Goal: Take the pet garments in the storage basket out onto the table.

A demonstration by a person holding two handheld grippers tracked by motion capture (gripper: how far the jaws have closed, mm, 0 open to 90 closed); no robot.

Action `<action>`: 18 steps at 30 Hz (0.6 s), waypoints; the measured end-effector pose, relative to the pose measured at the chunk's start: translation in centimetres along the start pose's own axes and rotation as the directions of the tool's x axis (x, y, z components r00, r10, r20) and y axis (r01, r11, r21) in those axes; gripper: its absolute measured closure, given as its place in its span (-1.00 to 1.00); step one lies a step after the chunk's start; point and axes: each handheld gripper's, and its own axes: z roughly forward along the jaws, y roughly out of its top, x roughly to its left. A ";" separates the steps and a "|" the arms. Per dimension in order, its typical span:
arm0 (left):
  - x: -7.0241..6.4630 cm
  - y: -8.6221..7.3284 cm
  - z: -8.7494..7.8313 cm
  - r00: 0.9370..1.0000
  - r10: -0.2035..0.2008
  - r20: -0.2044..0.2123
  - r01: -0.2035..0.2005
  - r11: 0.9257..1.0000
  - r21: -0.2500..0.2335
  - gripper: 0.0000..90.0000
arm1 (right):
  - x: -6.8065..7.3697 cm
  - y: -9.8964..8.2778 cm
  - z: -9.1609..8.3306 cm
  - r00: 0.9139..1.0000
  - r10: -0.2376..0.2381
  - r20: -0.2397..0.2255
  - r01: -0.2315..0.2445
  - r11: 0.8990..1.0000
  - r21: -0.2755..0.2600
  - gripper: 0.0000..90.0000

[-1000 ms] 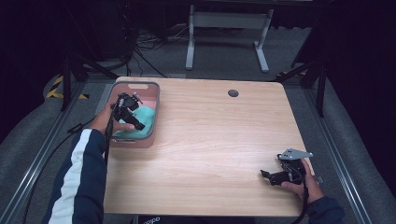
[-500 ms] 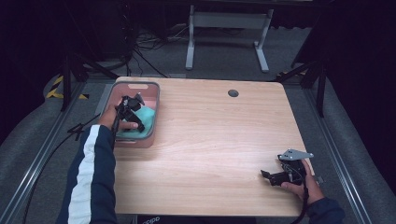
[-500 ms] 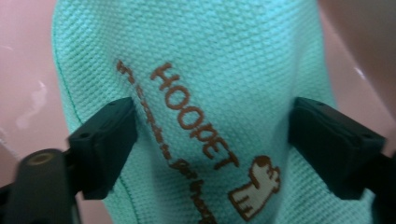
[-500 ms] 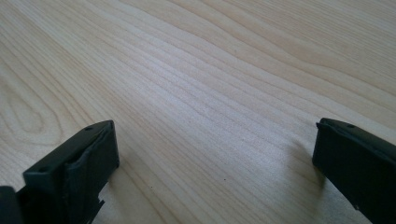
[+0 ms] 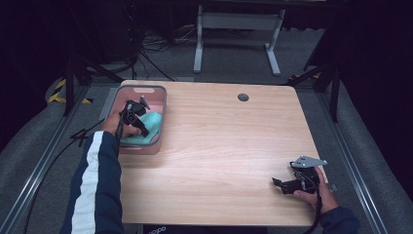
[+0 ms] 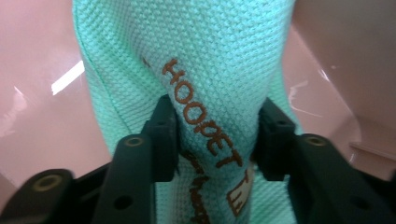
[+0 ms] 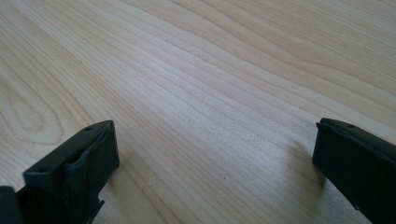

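1. The mint-green knitted cloth [image 6: 205, 56] lies inside the pink plastic bin [image 5: 158, 105] at the far left corner of the tabletop [image 5: 234, 146]; in the high view it shows as a teal heap [image 5: 151, 127] on the bin's floor.
2. The left tongs [image 5: 139, 117] reach down into that bin, right over the cloth.
3. In the left gripper view the cloth rises as a bunched fold between the two black jaws of the left tongs [image 6: 215, 135], with the bin's pink walls on either side.
4. The fold carries brown stitched lettering [image 6: 201, 112] that runs diagonally through the gap between the jaws.
5. The left tongs have just been closing, and the jaws now press on both sides of the fold, pinching it narrower where they meet it: they grip the cloth.
6. The right tongs [image 5: 287, 184] are at the near right corner of the tabletop, well apart from the bin and the cloth, held in the person's right hand [image 5: 316, 192].
7. In the right gripper view the right tongs [image 7: 212, 154] stand wide apart over bare wood grain, with nothing between the jaws; they hold nothing.
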 end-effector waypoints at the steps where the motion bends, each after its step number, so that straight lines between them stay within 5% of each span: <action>1: 0.0 0.0 0.0 1.000 0.000 -0.003 0.000 1.000 0.000 0.37 | 0.0 0.0 0.0 1.000 0.000 0.000 0.000 1.000 0.000 -0.98; 9: 0.0 -0.1 -0.8 0.997 -0.014 -0.075 0.011 0.999 -0.033 0.51 | 0.0 -0.1 -0.1 1.000 0.004 0.001 -0.004 1.000 -0.002 -0.99; 18: -0.3 -0.9 -3.3 0.993 -0.016 -0.121 -0.001 0.990 -0.144 0.53 | -0.2 -0.2 -0.2 1.000 0.007 0.002 -0.007 1.000 -0.003 -0.98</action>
